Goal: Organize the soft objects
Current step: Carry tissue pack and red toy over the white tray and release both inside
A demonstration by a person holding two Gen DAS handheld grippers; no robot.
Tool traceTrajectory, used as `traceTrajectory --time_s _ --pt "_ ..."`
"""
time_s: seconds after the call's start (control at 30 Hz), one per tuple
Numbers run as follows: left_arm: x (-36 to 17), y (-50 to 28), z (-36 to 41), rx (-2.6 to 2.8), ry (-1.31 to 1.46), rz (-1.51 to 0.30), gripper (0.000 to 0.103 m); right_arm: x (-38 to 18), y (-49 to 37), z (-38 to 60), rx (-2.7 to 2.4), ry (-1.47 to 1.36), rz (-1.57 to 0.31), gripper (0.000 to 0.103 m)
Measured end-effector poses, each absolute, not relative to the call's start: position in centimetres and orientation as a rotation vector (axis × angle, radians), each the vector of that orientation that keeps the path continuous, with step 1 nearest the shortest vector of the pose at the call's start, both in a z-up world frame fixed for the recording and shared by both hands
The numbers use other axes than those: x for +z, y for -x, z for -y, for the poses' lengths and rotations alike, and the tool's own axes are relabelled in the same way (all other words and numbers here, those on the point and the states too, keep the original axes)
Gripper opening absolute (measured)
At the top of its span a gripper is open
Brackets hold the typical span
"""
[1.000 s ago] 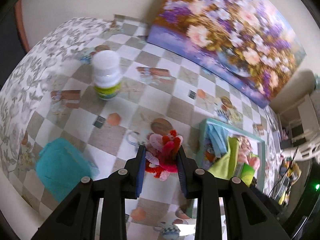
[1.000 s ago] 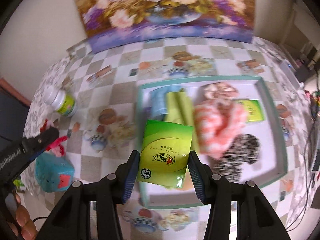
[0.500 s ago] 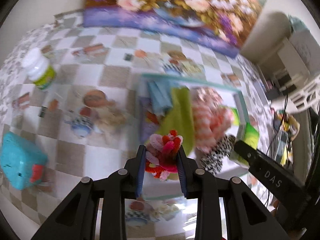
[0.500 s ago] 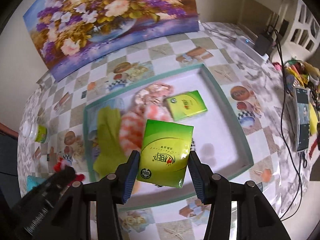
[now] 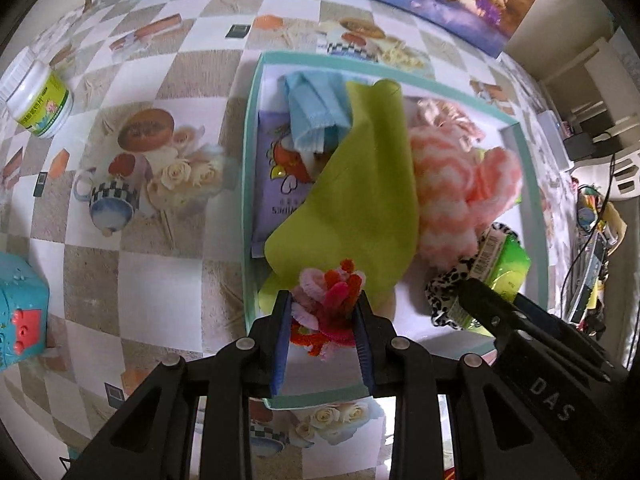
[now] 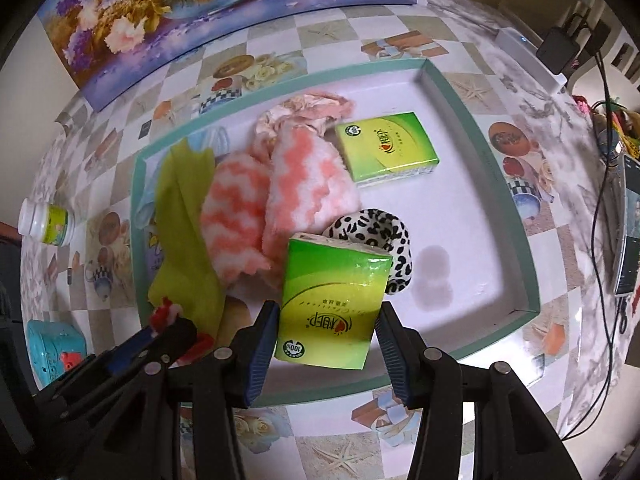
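Observation:
My left gripper (image 5: 322, 312) is shut on a fuzzy red and pink pipe-cleaner bundle (image 5: 330, 300), held over the near left corner of the teal-rimmed tray (image 5: 247, 184). My right gripper (image 6: 328, 336) is shut on a green tissue pack (image 6: 330, 304) above the tray's (image 6: 504, 184) near side; that pack (image 5: 500, 264) and gripper show at the right of the left wrist view. In the tray lie a lime green cloth (image 5: 360, 192), pink and white fluffy socks (image 6: 276, 200), a blue face mask (image 5: 316, 112), a leopard-print scrunchie (image 6: 384, 236) and a second green tissue pack (image 6: 386, 150).
A white bottle with a green label (image 5: 38, 100) stands on the checked tablecloth left of the tray. A turquoise box (image 5: 20, 320) sits at the near left. A flower painting (image 6: 200, 12) leans at the back. Cables and a phone (image 6: 630, 224) lie at the right.
Both grippers moved from the table's left side to over the tray and sank lower, each keeping hold of its load. The right gripper now appears close beside the left one.

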State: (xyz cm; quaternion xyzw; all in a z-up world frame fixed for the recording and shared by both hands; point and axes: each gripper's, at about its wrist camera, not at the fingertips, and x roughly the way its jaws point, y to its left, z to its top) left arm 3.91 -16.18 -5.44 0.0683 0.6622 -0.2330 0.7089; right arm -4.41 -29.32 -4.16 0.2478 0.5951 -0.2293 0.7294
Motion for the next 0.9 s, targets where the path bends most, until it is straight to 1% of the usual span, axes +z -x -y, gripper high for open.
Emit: traceTrajectory --time_s 0.2,0.27,0.33,0.4,0.77,0.8,0.87,0.9 --pt "-5.1 -4.0 16.4 -0.52 -0.153 -1.47 0.032 -4.1 4.2 29.1 -0.496 -0.538 -1.316 0.053" --pt "-4.8 -4.2 16.4 -0.524 -0.148 -1.47 0.036 -3.6 4.1 29.1 -0.494 -0.536 -1.299 0.053" --pt "-4.4 -4.4 16.1 -0.521 -0.146 -1.462 0.043 -2.9 4.1 29.1 -0.501 -0.526 -1.28 0.053" --pt "-3.8 -4.5 16.0 -0.524 -0.141 -1.448 0.045 -2.3 4.2 29.1 -0.5 -0.529 -1.262 0.054" --pt "-1.7 -5.2 14.4 -0.489 -0.114 -1.384 0.045 -0.1 4.2 28.6 -0.48 -0.52 -1.198 0.054" --pt "-1.6 -5.3 14.0 -0.475 -0.117 -1.38 0.046 -0.2 4.2 28.5 -0.479 -0.519 -1.201 0.054" --pt "-1.9 -5.8 13.6 -0.426 -0.134 -1.375 0.053 -0.5 4.1 28.4 -0.476 -0.517 -1.21 0.055" --pt "-2.1 -6.0 13.4 -0.399 -0.148 -1.374 0.06 -0.7 4.0 28.3 -0.474 -0.518 -1.216 0.057"
